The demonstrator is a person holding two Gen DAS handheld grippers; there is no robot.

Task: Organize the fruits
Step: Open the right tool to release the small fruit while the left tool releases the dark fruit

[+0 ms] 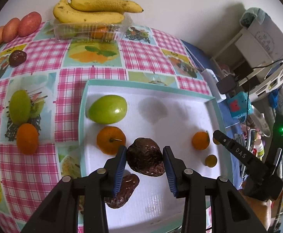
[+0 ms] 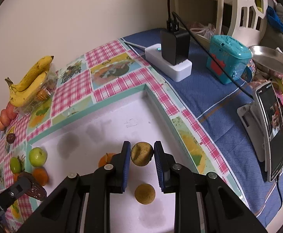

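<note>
Gripping a wrinkled dark fruit point(image 1: 145, 156) above the white tray point(image 1: 180, 97), the left gripper point(image 1: 144, 155) is hanging beside an orange point(image 1: 110, 141) and a green fruit point(image 1: 107, 111). Farther right, the right gripper point(image 2: 142, 154) is pinching a small brownish fruit point(image 2: 142, 154) over that tray, above another one point(image 2: 144, 193).

surface: checked tablecloth point(image 1: 141, 54) | on it: white tray point(image 1: 180, 104), banana box point(image 1: 91, 30), loose orange point(image 1: 27, 138), power strip point(image 2: 168, 64)

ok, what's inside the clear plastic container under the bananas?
Through the clear plastic container wall, an orange fruit and something greenish show. The bananas lie across its top, so what else it holds is covered.
</note>
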